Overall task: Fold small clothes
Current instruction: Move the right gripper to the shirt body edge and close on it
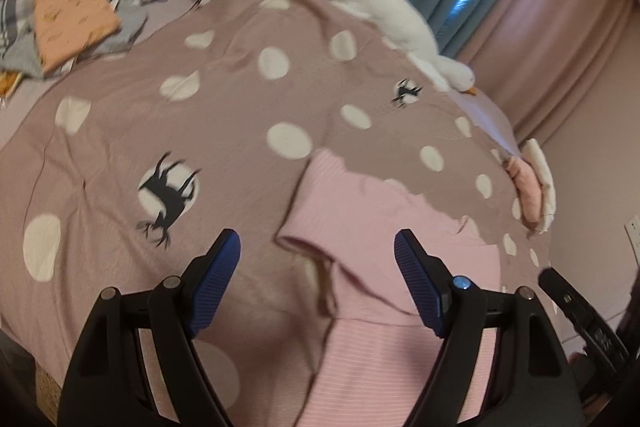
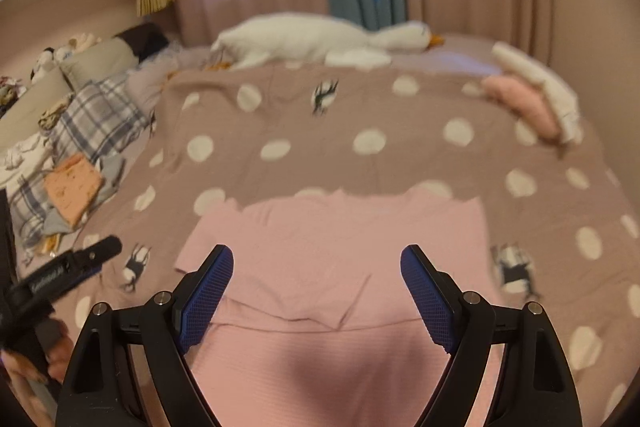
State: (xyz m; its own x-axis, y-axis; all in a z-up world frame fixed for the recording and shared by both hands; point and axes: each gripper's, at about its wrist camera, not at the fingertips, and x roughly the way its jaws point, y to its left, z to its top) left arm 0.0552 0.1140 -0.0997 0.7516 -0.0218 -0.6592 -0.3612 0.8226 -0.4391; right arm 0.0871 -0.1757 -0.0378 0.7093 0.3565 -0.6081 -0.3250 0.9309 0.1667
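1. Left gripper (image 1: 317,253): jaws wide apart, nothing between the pads, above the garment's left edge.
2. Right gripper (image 2: 317,265): jaws wide apart, empty, over the garment's middle.
3. Pink garment (image 2: 340,247): lay partly folded on the spotted bedspread (image 2: 320,143).
4. Folded clothes (image 2: 532,99): far right edge.
5. Plush goose (image 2: 320,39): along the curtain side.

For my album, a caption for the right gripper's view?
Open right gripper above a pink garment on a polka-dot bedspread.

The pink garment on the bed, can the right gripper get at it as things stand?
Probably yes: the right gripper hangs open directly over the pink garment, with nothing between its jaws and the cloth.
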